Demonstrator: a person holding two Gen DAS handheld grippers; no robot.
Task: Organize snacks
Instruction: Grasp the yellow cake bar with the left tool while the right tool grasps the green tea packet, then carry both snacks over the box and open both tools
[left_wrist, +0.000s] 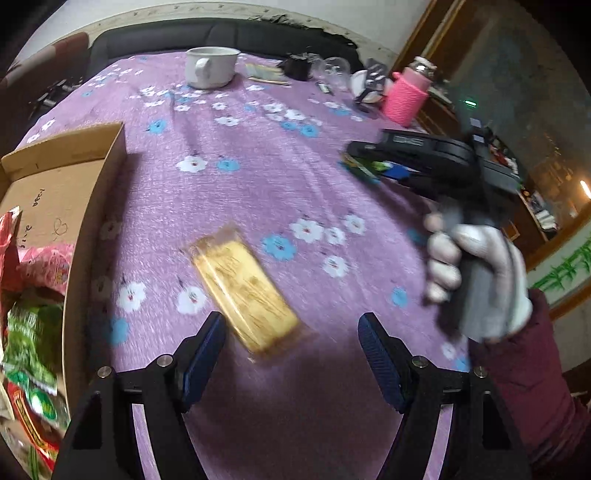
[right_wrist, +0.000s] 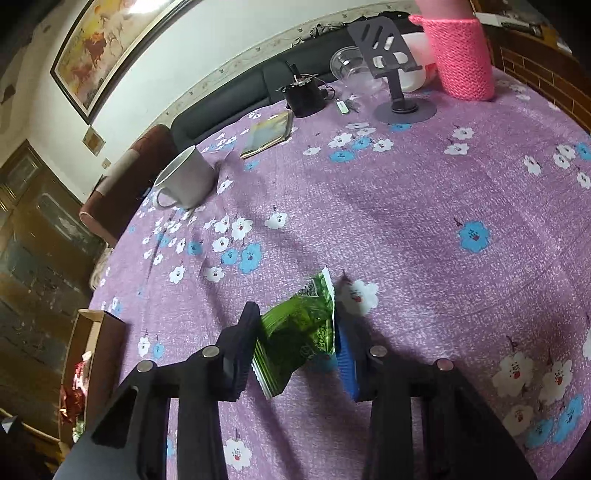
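Observation:
A yellow cracker packet (left_wrist: 245, 291) lies on the purple flowered tablecloth (left_wrist: 258, 184). My left gripper (left_wrist: 291, 354) is open just short of its near end, empty. My right gripper (right_wrist: 295, 332) is shut on a green snack packet (right_wrist: 295, 339) and holds it above the cloth. In the left wrist view the right gripper (left_wrist: 365, 162), held by a white-gloved hand, carries the green packet (left_wrist: 364, 168) at the right. A cardboard box (left_wrist: 70, 206) at the left holds several red, pink and green snack packets (left_wrist: 29, 295).
A white mug (left_wrist: 210, 66) stands at the far side, with a flat booklet (right_wrist: 267, 133), a black pot (right_wrist: 304, 94), a clear cup (right_wrist: 349, 62), a phone stand (right_wrist: 397, 74) and a pink knitted bottle (right_wrist: 461, 55). The box also shows at lower left (right_wrist: 88, 354).

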